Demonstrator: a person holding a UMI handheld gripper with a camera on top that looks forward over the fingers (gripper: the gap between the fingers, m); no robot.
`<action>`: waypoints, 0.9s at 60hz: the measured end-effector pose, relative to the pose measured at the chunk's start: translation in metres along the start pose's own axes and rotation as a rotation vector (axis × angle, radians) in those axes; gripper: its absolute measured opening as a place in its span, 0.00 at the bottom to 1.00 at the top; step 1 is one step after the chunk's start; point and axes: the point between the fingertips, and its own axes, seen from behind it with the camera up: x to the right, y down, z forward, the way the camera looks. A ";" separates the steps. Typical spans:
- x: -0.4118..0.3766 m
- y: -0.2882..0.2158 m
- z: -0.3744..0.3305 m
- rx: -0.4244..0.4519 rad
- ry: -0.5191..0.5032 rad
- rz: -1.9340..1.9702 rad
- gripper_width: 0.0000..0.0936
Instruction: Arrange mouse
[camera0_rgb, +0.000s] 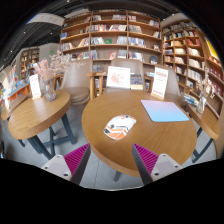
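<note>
**Gripper view: the mouse is still waiting on the table**

The gripper is up in the air, looking down at a round wooden table. Its two fingers are spread wide apart, and nothing is between them. The pink pads on the fingers touch nothing.

On the table, just ahead of the fingers, lies a small white thing with a bit of orange on it. I think this is the mouse, but it is too small to be sure. It rests on the wood by itself. Farther back on the same table is a light blue mat. The mouse and the mat are apart and do not touch.

Behind the table there are chairs and tall bookshelves full of books. A second round table stands off to the side, with flowers on it.

So the job looks like it has hardly started. The mouse has not been picked up. My guess is that it should go onto the blue mat. What is left: come down, close the fingers on the mouse, carry it over, and set it down neatly.
</note>
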 end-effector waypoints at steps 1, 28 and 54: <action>-0.001 0.000 0.004 -0.001 0.000 0.001 0.91; 0.004 -0.033 0.098 -0.028 0.029 0.046 0.92; -0.001 -0.062 0.147 -0.081 -0.007 0.046 0.85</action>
